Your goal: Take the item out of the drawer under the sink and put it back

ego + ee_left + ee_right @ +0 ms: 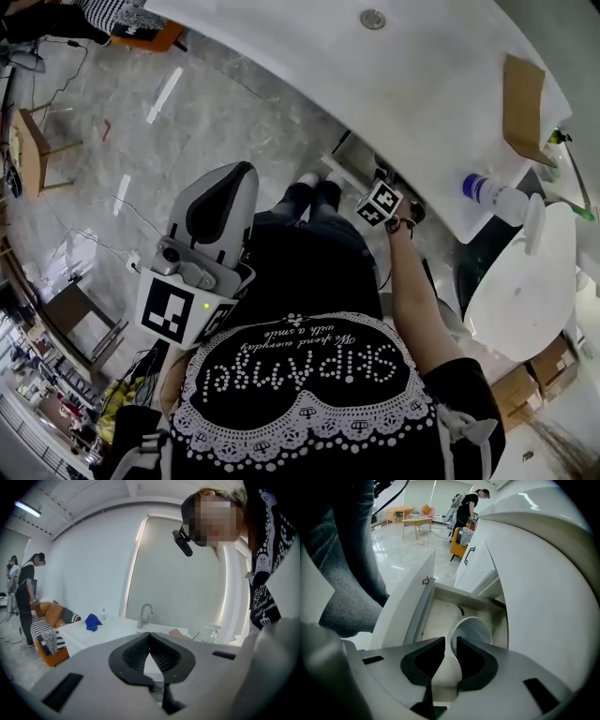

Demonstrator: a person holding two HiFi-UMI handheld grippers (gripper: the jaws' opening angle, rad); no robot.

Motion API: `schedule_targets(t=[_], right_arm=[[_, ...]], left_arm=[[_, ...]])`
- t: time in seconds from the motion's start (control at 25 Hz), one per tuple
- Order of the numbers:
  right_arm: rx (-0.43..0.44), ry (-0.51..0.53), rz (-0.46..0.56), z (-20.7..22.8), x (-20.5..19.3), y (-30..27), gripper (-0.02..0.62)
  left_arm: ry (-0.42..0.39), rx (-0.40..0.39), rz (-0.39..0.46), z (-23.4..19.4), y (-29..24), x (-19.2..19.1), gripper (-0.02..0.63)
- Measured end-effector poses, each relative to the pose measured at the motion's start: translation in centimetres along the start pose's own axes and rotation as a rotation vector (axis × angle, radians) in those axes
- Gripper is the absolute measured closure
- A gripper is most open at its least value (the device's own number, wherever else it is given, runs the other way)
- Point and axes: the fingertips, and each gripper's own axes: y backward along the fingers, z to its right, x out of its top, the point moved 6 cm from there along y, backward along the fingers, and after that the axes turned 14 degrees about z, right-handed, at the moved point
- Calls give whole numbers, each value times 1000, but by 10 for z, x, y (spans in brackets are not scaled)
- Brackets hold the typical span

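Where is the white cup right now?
Right gripper view, lower centre: the white cup is held by its rim in the right gripper, down in the open drawer.

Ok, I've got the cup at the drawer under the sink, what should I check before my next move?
1. Drawer pulled open: ok.
2. Right gripper closed on the white cup at its rim: ok.
3. White cup inside the drawer's walls, not over its edge: ok.
4. White cup resting on the drawer floor: cannot tell.
5. Left gripper shut, empty, held away from the drawer: ok.
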Motion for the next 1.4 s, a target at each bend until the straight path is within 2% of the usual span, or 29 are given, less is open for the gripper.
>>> schedule_targets(t=[0.56,0.64,0.72,1.4], right_arm=[[24,-50,-26,7,-3,-21,529],[28,-44,-30,7,-3,-22,552],[36,-37,-26,7,-2,-20,569],[13,-45,-4,-11,14,7,571]], left_arm=[[-14,12,-15,-4,-5,-2,603],[-13,12,-14,-4,-6,-2,603],[-10,10,-12,-4,-6,-1,603],[16,-35,34,-9,12,6,603]])
